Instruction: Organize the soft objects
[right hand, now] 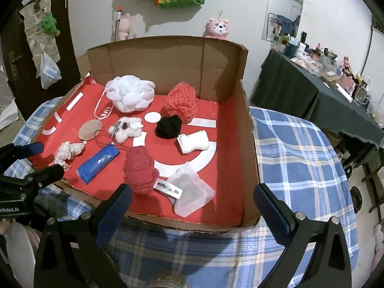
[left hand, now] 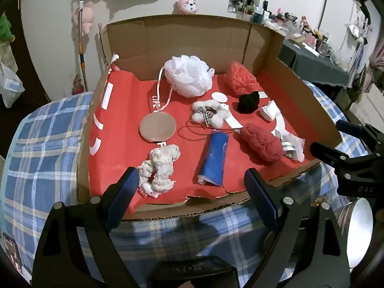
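Left wrist view: soft objects were scattered mid-frame on the red liner [left hand: 120,144] of an open cardboard box [left hand: 182,45]. A nubby cream plush [left hand: 160,168], nearest, would best be pinched across its middle. The left gripper [left hand: 192,180] and right gripper [right hand: 192,199] were held wide, empty.

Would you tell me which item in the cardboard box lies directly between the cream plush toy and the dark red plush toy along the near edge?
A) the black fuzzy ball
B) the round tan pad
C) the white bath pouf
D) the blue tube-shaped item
D: the blue tube-shaped item lies on the red liner with the cream plush toy on one side and the dark red plush toy on the other.
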Demonstrator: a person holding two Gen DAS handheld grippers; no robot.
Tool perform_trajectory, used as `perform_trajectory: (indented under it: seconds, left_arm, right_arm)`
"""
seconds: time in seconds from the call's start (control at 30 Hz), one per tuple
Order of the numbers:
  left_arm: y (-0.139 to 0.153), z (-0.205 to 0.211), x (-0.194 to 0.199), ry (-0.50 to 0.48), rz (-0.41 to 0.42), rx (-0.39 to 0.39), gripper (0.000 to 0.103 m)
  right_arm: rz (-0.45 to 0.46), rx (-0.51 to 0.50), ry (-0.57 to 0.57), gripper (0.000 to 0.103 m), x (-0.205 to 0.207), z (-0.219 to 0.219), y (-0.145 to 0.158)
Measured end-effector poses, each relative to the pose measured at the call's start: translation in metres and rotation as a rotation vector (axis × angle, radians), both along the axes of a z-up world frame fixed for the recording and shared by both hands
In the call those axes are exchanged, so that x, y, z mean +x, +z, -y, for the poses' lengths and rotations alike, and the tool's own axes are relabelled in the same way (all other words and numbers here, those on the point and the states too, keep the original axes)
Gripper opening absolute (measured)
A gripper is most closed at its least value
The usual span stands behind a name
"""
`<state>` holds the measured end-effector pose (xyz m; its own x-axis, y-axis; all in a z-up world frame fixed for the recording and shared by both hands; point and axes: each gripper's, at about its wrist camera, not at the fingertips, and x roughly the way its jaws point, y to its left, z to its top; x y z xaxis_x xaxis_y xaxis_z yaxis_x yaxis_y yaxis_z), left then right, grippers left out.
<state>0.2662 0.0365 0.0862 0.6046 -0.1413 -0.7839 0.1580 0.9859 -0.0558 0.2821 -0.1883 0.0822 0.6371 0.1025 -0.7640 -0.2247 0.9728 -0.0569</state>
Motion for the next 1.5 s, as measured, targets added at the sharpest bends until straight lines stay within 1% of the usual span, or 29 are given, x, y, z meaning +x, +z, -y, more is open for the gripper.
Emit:
perform_trajectory:
  seconds: [0.4, 1.1, 1.5]
  left_arm:
    - [-0.0089, -0.0036, 0.0037, 0.026, -0.047, -0.004, 0.089]
    - [-0.0094, -0.0023, 0.0057, 0.035, -0.035, 0.026, 0.089]
    - [-0.0094, -0.0026, 0.0062, 0.036, -0.035, 0.025, 0.089]
  right_arm:
    - [-0.013, -0.004, -0.003, 0.103, 0.0033, -0.0009, -0.004]
    - [-0.016, -0.005, -0.002, 0.103, 0.003, -0.0014, -0.0054]
    - [-0.016, -0.006, -0.002, 0.103, 0.0025, -0.0005, -0.0062]
